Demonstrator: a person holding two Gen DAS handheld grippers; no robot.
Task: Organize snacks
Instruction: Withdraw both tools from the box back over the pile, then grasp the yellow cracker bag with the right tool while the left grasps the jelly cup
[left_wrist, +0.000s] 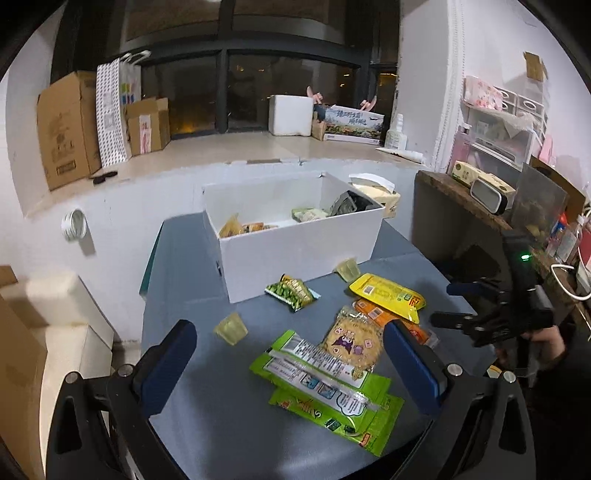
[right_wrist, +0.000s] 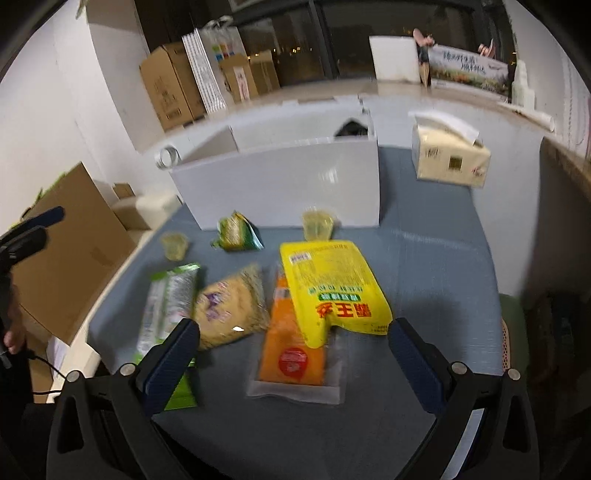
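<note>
Hovering wide open and empty, the right gripper (right_wrist: 293, 354) straddled the yellow plastic snack pouch (right_wrist: 330, 288), whose long axis ran toward the white cardboard box (right_wrist: 280, 184) at the bench's far edge, while the left gripper (left_wrist: 290, 354) gaped empty too.

Snack packets are crowding the middle of the table (right_wrist: 443, 258), with the white box (right_wrist: 280, 184) walling off the far side. The right strip past the yellow pouch (right_wrist: 332, 288) is sitting bare up to the tissue box (right_wrist: 450, 158), and the near edge is lying open too
</note>
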